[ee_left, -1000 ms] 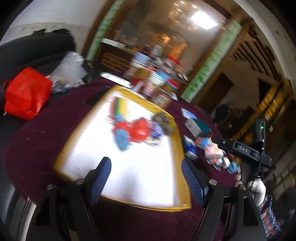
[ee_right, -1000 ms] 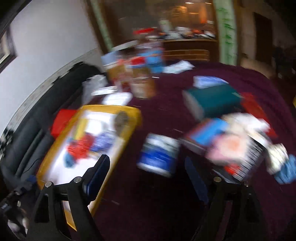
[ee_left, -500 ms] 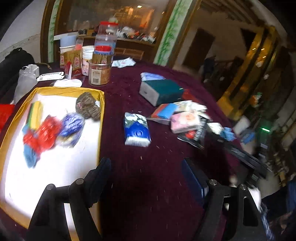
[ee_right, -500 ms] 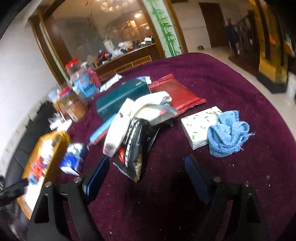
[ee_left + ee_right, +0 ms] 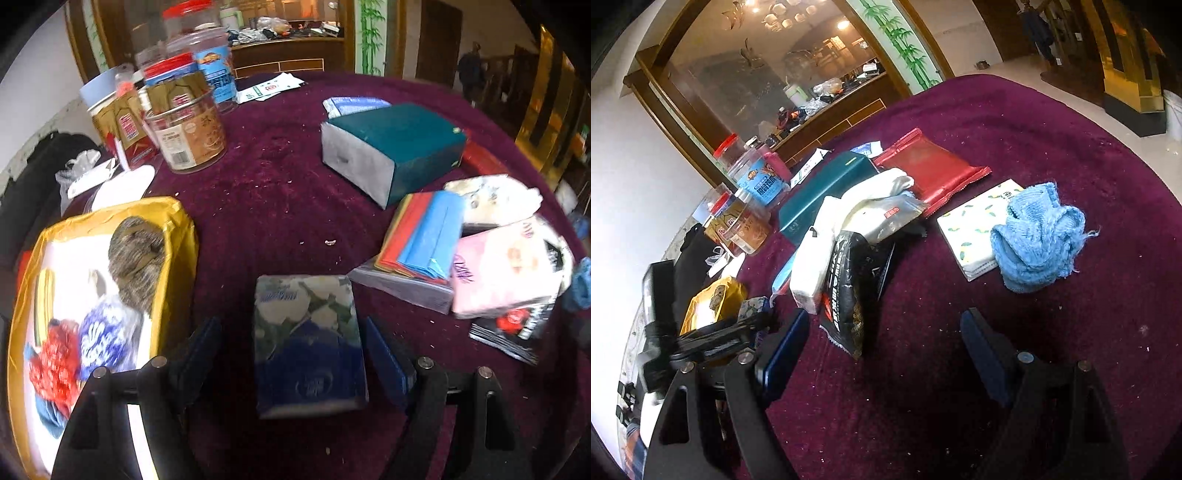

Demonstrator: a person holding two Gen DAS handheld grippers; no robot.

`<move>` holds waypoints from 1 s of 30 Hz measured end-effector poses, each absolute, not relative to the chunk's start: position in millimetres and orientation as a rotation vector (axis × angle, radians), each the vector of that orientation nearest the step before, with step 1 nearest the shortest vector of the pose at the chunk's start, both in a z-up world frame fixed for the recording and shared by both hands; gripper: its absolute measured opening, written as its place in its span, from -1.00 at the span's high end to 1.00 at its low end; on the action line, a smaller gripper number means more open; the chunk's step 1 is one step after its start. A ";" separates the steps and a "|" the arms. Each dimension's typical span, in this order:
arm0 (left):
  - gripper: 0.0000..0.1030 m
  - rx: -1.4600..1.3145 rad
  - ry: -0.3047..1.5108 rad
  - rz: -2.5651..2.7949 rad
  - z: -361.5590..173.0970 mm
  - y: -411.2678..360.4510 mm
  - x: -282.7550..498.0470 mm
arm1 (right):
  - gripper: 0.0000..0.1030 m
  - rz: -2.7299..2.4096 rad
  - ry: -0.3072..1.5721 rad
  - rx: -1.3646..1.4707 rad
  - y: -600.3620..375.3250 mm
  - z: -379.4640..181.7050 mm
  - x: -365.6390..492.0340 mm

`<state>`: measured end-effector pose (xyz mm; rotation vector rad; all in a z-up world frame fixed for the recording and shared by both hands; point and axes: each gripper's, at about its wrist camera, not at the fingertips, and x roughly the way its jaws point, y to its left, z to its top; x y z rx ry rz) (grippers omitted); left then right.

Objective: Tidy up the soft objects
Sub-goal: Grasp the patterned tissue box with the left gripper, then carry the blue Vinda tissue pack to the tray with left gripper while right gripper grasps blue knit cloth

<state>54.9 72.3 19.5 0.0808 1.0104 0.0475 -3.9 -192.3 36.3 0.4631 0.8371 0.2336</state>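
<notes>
A blue and white tissue pack (image 5: 310, 343) lies on the maroon cloth between the fingers of my left gripper (image 5: 290, 325), which is open; the pads stand beside the pack without pressing it. Left of it is a yellow-rimmed tray (image 5: 181, 236) holding a grey-brown scrubber (image 5: 136, 258), a blue-white bundle (image 5: 103, 339) and a red one (image 5: 51, 369). My right gripper (image 5: 884, 317) is open over bare cloth, empty. Beyond its right finger a blue knitted cloth (image 5: 1038, 243) rests on a lemon-patterned tissue pack (image 5: 960, 225).
A teal box (image 5: 399, 147), coloured folded sheets (image 5: 421, 236), a pink pack (image 5: 506, 266) and a black snack bag (image 5: 849, 280) crowd the middle. Jars (image 5: 188, 125) stand at the back left. A red packet (image 5: 931, 173) lies behind. The left gripper's body (image 5: 701, 339) shows at the right view's left edge.
My left gripper swung right from over the tray, and the tissue pack now sits between its fingers. My right gripper swung right to the blue cloth earlier, then held still.
</notes>
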 end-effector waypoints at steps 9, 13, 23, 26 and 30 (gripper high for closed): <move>-0.08 0.032 1.006 -0.012 19.3 75.4 51.7 | -0.61 0.186 0.839 0.461 -198.3 34.2 -1.4; -0.07 -0.047 0.924 -0.095 46.7 80.7 12.0 | -0.61 0.173 0.833 0.474 -202.0 34.1 -1.4; -0.08 -0.243 0.798 -0.283 92.8 83.8 -99.2 | -0.61 0.112 0.799 0.558 -225.6 32.3 -5.4; -0.08 -0.274 0.769 -0.302 97.0 86.2 -117.5 | -0.61 0.062 0.740 0.624 -244.7 36.2 -16.9; -0.07 -0.293 0.773 -0.345 99.9 91.2 -129.7 | -0.61 0.023 0.748 0.639 -264.5 41.1 -28.4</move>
